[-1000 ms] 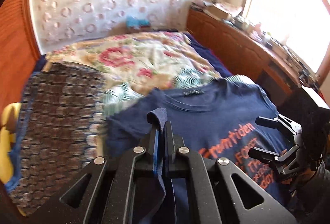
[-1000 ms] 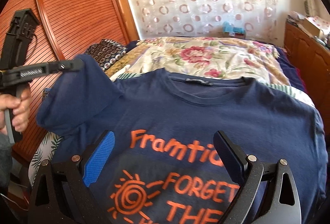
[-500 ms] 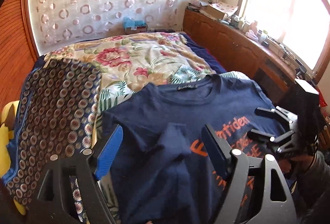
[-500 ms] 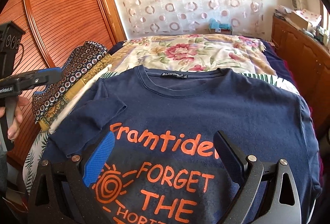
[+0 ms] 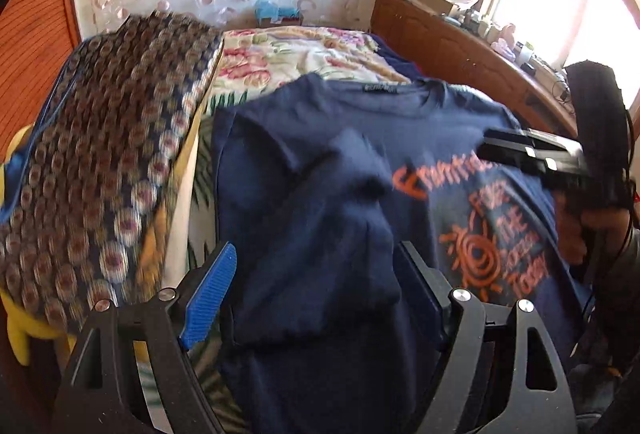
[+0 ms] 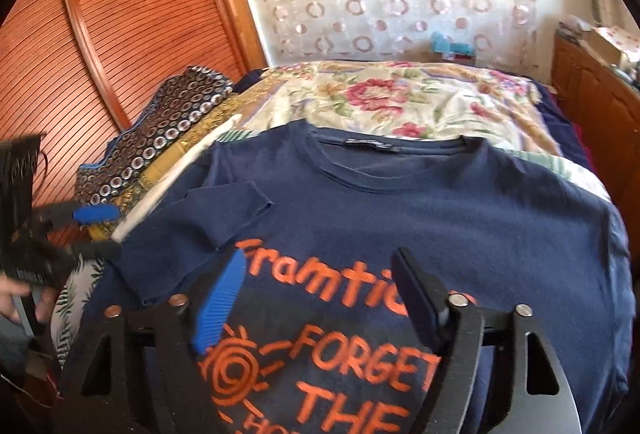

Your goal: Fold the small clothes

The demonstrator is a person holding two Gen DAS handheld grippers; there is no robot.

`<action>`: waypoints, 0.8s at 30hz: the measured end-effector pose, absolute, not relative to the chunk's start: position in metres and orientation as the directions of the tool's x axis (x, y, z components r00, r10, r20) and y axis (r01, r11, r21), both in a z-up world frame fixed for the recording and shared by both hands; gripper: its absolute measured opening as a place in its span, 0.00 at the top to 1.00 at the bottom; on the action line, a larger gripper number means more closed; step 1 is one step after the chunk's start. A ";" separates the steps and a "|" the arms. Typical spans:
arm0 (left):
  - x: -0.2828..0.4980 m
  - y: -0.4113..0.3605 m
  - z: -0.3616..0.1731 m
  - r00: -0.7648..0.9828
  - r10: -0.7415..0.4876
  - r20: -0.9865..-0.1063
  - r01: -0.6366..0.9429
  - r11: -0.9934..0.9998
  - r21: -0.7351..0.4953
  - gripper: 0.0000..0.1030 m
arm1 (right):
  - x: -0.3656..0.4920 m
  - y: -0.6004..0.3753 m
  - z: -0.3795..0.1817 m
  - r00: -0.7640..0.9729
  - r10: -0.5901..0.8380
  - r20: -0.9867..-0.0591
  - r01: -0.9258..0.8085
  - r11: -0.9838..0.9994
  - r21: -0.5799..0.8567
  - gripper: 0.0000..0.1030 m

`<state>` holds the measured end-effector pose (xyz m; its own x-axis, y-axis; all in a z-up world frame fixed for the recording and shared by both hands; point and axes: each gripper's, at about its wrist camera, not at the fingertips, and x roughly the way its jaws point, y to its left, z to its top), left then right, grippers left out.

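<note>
A navy T-shirt [image 6: 460,218] with orange print lies flat on the bed, neck toward the far wall. Its left sleeve [image 6: 224,210] is folded in over the chest; it also shows in the left wrist view [image 5: 332,202]. My left gripper [image 5: 316,290] is open and empty, just above the folded sleeve and the shirt's left side [image 5: 280,374]. My right gripper [image 6: 320,298] is open and empty, hovering over the printed chest. Each gripper shows in the other's view: the left [image 6: 92,230] at the shirt's left edge, the right [image 5: 532,154] over the print.
A floral bedspread [image 6: 400,98] covers the bed beyond the shirt. A dark patterned cloth [image 5: 100,162] is piled at the left edge, over something yellow [image 5: 20,326]. A slatted wooden door [image 6: 120,34] stands left, a wooden sideboard [image 5: 460,50] under the window right.
My left gripper carried the sleeve in over the chest, opened and let it go, then pulled back down and left. The right gripper stayed open over the print.
</note>
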<state>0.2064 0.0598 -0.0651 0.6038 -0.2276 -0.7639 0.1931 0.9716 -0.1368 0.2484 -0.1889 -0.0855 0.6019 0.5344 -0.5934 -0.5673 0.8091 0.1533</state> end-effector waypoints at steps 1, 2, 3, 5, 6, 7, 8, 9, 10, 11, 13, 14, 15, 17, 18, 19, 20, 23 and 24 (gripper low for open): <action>0.203 0.059 -0.068 0.602 -0.231 -0.764 0.191 0.971 -0.142 0.21 | 0.253 -0.183 -0.086 0.590 0.542 -0.599 -0.577 0.801 0.157 0.31; 0.199 0.058 -0.072 0.599 -0.243 -0.763 0.199 0.968 -0.152 0.21 | 0.257 -0.180 -0.087 0.582 0.545 -0.604 -0.585 0.796 0.155 0.31; 0.194 0.057 -0.074 0.602 -0.253 -0.757 0.207 0.965 -0.158 0.21 | 0.261 -0.177 -0.087 0.579 0.546 -0.606 -0.592 0.792 0.149 0.32; 0.188 0.055 -0.076 0.614 -0.265 -0.744 0.208 0.963 -0.172 0.25 | 0.268 -0.170 -0.088 0.569 0.549 -0.612 -0.606 0.783 0.139 0.32; 0.185 0.054 -0.078 0.615 -0.283 -0.736 0.217 0.958 -0.187 0.34 | 0.271 -0.166 -0.089 0.560 0.555 -0.616 -0.615 0.776 0.139 0.32; 0.184 0.052 -0.079 0.614 -0.294 -0.733 0.224 0.955 -0.196 0.40 | 0.275 -0.162 -0.092 0.548 0.563 -0.619 -0.625 0.767 0.144 0.33; 0.184 0.049 -0.082 0.608 -0.313 -0.730 0.240 0.948 -0.207 0.47 | 0.279 -0.159 -0.094 0.535 0.569 -0.624 -0.634 0.759 0.148 0.34; 0.185 0.046 -0.085 0.603 -0.325 -0.728 0.253 0.944 -0.212 0.55 | 0.284 -0.157 -0.096 0.527 0.571 -0.629 -0.640 0.754 0.148 0.37; 0.187 0.043 -0.089 0.594 -0.328 -0.734 0.259 0.942 -0.211 0.58 | 0.289 -0.154 -0.099 0.523 0.563 -0.640 -0.640 0.755 0.141 0.39; 0.190 0.039 -0.093 0.582 -0.326 -0.745 0.262 0.942 -0.208 0.60 | 0.293 -0.152 -0.101 0.526 0.548 -0.650 -0.635 0.762 0.128 0.39; 0.194 0.032 -0.098 0.567 -0.325 -0.757 0.276 0.941 -0.197 0.60 | 0.297 -0.153 -0.102 0.538 0.525 -0.659 -0.625 0.773 0.106 0.39; 0.195 0.029 -0.099 0.569 -0.311 -0.762 0.279 0.944 -0.176 0.60 | 0.297 -0.154 -0.101 0.536 0.528 -0.658 -0.625 0.773 0.111 0.39; 0.194 0.027 -0.099 0.577 -0.299 -0.760 0.283 0.946 -0.157 0.62 | 0.297 -0.157 -0.101 0.534 0.532 -0.658 -0.624 0.772 0.118 0.39; 0.193 0.023 -0.098 0.577 -0.290 -0.764 0.298 0.945 -0.133 0.80 | 0.296 -0.161 -0.101 0.538 0.526 -0.659 -0.619 0.777 0.116 0.39; 0.192 0.022 -0.096 0.577 -0.294 -0.762 0.310 0.942 -0.129 0.86 | 0.295 -0.163 -0.102 0.540 0.522 -0.660 -0.615 0.780 0.113 0.39; 0.191 0.021 -0.094 0.580 -0.295 -0.760 0.312 0.941 -0.128 0.88 | 0.295 -0.167 -0.103 0.543 0.518 -0.661 -0.611 0.783 0.112 0.39; 0.188 0.021 -0.090 0.587 -0.301 -0.752 0.314 0.940 -0.132 0.88 | 0.294 -0.168 -0.103 0.545 0.515 -0.662 -0.609 0.786 0.111 0.39; 0.175 0.025 -0.070 0.595 -0.357 -0.720 0.334 0.925 -0.183 0.89 | 0.289 -0.165 -0.103 0.552 0.515 -0.656 -0.604 0.789 0.111 0.39; 0.172 0.025 -0.066 0.594 -0.364 -0.717 0.334 0.923 -0.191 0.88 | 0.286 -0.162 -0.103 0.552 0.516 -0.655 -0.605 0.789 0.112 0.39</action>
<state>0.1724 0.0247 -0.0661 0.5942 -0.3636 -0.7174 0.3344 0.9229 -0.1908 0.2864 -0.1619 -0.1029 0.5517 0.5162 -0.6551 -0.6047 0.7885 0.1121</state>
